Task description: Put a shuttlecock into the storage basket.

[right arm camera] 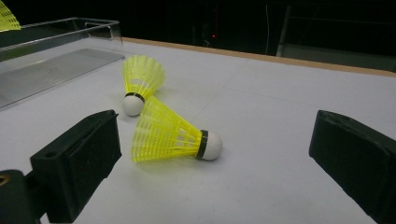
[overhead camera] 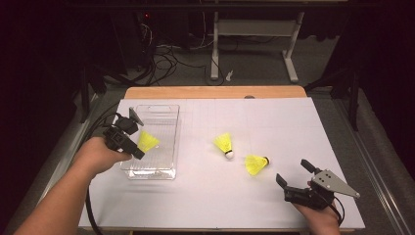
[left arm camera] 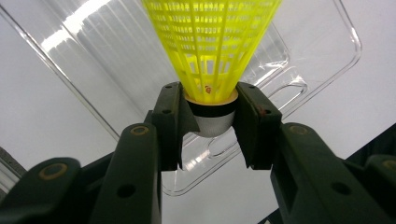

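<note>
The left gripper (left arm camera: 211,122) grips a shuttlecock (left arm camera: 212,51) by its cork: the two fingers (left arm camera: 170,122) press on either side of the white cork just below the black band, and the yellow skirt fans out ahead of them, away from the hand. In the high view this held shuttlecock (overhead camera: 147,141) hangs over the clear tray (overhead camera: 169,122), above its floor, with the skirt pointing across the tray toward the middle of the tabletop (overhead camera: 274,117). So the long axis runs straight out along the fingers, and the drop is directly below; letting go here would likely land it inside the tray walls.

The right gripper (overhead camera: 294,172) rests on the tabletop at the near right with its fingers wide apart and nothing between them. Straight ahead of it lies the nearer shuttlecock (right arm camera: 170,133) on its side, cork toward the right finger, with a second one (right arm camera: 140,84) just behind, cork touching the first one's skirt. The right hand is plainly the closer one to both.
</note>
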`<state>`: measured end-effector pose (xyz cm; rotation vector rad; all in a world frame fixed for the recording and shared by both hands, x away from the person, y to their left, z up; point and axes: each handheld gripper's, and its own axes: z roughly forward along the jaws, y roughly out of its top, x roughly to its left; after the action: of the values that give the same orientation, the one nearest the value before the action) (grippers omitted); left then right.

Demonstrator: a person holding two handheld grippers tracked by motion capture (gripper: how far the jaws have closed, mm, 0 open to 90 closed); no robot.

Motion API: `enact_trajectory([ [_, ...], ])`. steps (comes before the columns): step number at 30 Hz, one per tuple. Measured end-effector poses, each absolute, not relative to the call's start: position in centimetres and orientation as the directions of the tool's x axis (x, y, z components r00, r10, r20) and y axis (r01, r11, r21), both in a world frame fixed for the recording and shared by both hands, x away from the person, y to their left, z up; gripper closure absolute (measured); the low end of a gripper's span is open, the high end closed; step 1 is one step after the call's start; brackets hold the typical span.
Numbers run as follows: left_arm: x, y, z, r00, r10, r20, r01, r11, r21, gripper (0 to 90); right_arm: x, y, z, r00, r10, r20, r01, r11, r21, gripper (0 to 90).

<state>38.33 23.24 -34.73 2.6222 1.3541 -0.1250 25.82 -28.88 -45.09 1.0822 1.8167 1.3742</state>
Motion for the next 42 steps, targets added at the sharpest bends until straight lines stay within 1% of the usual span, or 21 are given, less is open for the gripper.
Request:
enact_trajectory([
  [9, 38.6, 22.9, -33.9, 0.58, 0.798, -0.165, 0.814, -0.564, 0.139, 64.5, 25.8, -28.8, -45.1, -0.481, 0.877, 0.007, 0.248, 0.128, 0.96, 2.7],
  [12, 38.9, 22.8, -33.3, 0.581, 0.798, -0.157, 0.814, -0.567, 0.13, 64.4, 25.9, -28.8, -45.2, -0.482, 0.876, 0.006, 0.248, 0.13, 0.96, 2.8],
  [18, 39.6, 22.7, -31.8, 0.574, 0.805, -0.147, 0.818, -0.556, 0.147, 64.5, 25.9, -28.8, -45.2, -0.485, 0.875, 0.007, 0.247, 0.129, 0.96, 2.8],
  [26, 40.9, 22.7, -30.8, 0.567, 0.812, -0.138, 0.823, -0.55, 0.142, 64.4, 25.9, -28.9, -45.2, -0.483, 0.876, 0.01, 0.248, 0.126, 0.96, 2.8],
  [34, 42.4, 22.7, -32.0, 0.537, 0.834, -0.125, 0.843, -0.525, 0.116, 64.5, 25.9, -28.8, -45.2, -0.484, 0.875, 0.01, 0.25, 0.126, 0.96, 2.8],
  [37, 42.8, 23.0, -32.5, 0.521, 0.843, -0.134, 0.854, -0.51, 0.108, 64.6, 25.9, -29.0, -45.2, -0.481, 0.877, 0.012, 0.25, 0.124, 0.96, 2.8],
  [42, 43.3, 23.3, -33.3, 0.521, 0.845, -0.122, 0.853, -0.51, 0.107, 64.6, 26.0, -28.9, -45.2, -0.483, 0.875, 0.012, 0.252, 0.127, 0.959, 2.8],
])
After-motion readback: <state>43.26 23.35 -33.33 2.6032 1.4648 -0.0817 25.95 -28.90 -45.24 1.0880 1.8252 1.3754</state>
